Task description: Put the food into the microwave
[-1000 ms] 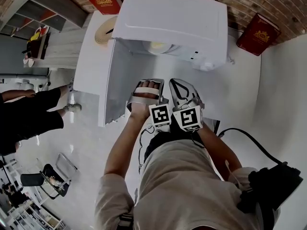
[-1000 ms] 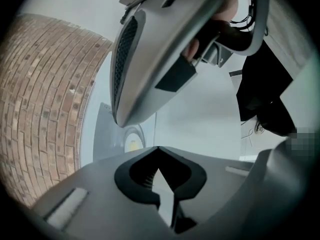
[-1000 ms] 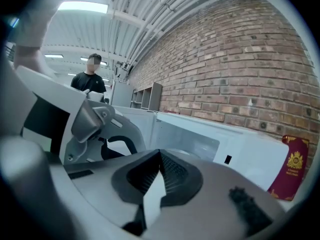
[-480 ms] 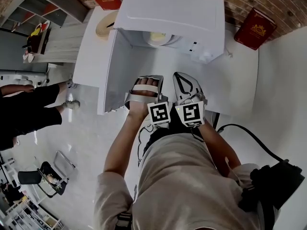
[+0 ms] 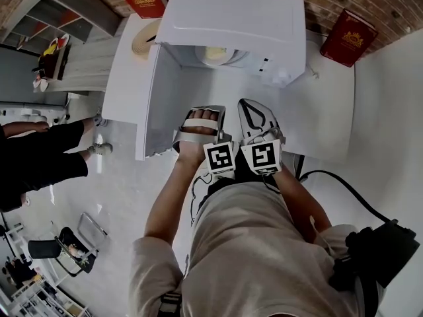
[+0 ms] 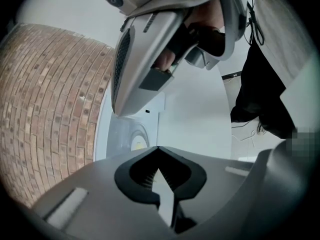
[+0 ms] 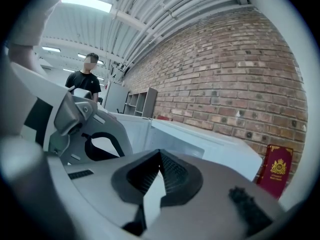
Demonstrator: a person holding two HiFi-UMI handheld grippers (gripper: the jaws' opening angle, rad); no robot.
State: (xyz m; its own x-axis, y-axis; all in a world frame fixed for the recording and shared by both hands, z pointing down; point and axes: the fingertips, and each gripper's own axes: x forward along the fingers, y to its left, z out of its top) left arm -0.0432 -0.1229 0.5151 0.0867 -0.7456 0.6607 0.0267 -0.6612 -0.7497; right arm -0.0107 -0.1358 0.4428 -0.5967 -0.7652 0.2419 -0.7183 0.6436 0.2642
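Head view: white microwave (image 5: 231,25) at rear edge of white table (image 5: 330,111), door (image 5: 157,104) swung open toward table's left edge, running front to back. Plate of food (image 5: 218,54) already inside cavity. Left gripper (image 5: 200,111) and right gripper (image 5: 251,105) side by side near front edge, jaws together, nothing between, both short of cavity. Judgement: loading done, door closing remains. Door's free edge lies just left of left gripper, so left hand nearer.

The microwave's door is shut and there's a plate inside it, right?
Not quite. The microwave has its door open, standing out to the left, as the head view shows. The plate is inside it, just as you said.
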